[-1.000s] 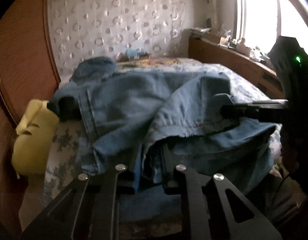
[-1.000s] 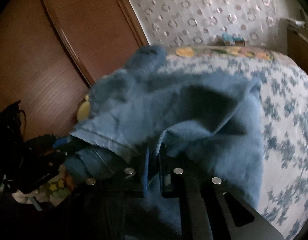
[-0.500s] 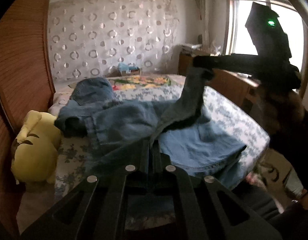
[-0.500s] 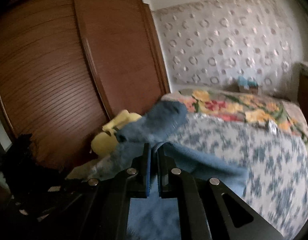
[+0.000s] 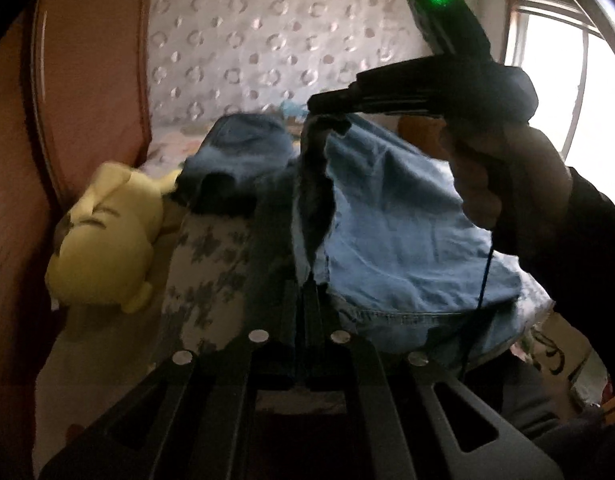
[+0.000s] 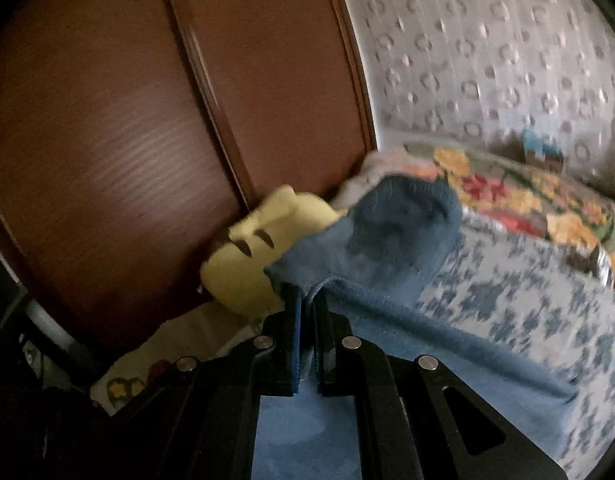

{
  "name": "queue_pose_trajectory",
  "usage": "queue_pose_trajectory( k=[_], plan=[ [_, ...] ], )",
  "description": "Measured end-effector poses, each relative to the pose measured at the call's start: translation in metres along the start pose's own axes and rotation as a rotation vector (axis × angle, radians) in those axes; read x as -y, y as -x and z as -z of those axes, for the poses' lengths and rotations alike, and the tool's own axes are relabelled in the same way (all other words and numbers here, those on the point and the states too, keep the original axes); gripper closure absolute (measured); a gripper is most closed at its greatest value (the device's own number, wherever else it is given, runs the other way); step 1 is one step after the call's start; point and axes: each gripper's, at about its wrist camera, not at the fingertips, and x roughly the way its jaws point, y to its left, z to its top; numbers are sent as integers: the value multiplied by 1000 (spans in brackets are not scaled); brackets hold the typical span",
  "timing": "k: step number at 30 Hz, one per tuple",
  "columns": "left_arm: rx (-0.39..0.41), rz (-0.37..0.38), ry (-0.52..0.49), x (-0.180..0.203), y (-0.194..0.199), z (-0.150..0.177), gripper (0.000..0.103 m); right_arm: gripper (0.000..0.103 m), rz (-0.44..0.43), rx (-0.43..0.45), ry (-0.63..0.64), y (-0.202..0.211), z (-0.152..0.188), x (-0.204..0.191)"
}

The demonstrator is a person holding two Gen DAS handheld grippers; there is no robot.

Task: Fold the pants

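Mid-fold, by the look of it. Jeans (image 5: 387,216) on the flowered bed (image 5: 211,264), no neat stack yet. Near end lifted clear of the bed, far end heaped in a rumpled mound (image 6: 403,224) toward the wardrobe-side edge, touching the yellow plush toy (image 5: 103,240).

Left gripper (image 5: 305,304) low at the near edge, fingers together, clamped on a fold of denim. Right gripper (image 5: 327,114) raised higher in the person's hand (image 5: 503,176), fingers pinched tight on a frayed hem, cloth hanging in a sheet from the tips; same clamp plain in its own view (image 6: 305,312).

Long axis roughly from the near edge toward the far end of the bed, sagging between the two grips; waist and cuffs not told apart for certain.

Likely left: carrying the lifted end over onto the mound, laying flat, smoothing, folding again.
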Motion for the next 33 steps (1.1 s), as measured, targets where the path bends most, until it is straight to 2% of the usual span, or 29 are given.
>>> queue_pose_trajectory(
  k=[3,4,5,7,8,10,14,18,19,22,27,30,33],
  plan=[
    [-29,-21,6,-2,-6,3,100,95,30,-37,-13,-6,-2,-1],
    [-30,-23,1,-1,-6,3,100,90,39,-42,-8,-7,-2,-1],
    [-30,-23,-5,0,-6,3,99,80,45,-47,-3,2,-5,-10],
    [-28,-18,-14,1,-5,2,83,63,53,-46,11,11,-6,-12],
    [-28,-19,-18,3,-4,2,77,60,56,-35,16,18,-4,-13],
    [-20,-10,-32,5,-3,-1,57,57,71,-16,29,35,3,-12],
    [-20,7,-50,12,-4,-6,52,51,88,23,46,67,21,-2],
    [-2,28,-47,20,-3,-8,26,50,117,65,39,108,43,12],
    [0,35,-48,23,-3,-9,23,50,115,70,31,116,51,15],
    [-1,53,-66,33,-7,-10,21,50,171,72,13,140,79,25],
    [0,82,-87,48,-15,-12,21,50,242,11,-53,152,130,49],
    [-10,97,-94,57,-23,-11,21,50,251,-19,-112,150,154,62],
    [-25,100,-104,63,-29,-10,21,50,246,-36,-158,141,164,69]
  ],
)
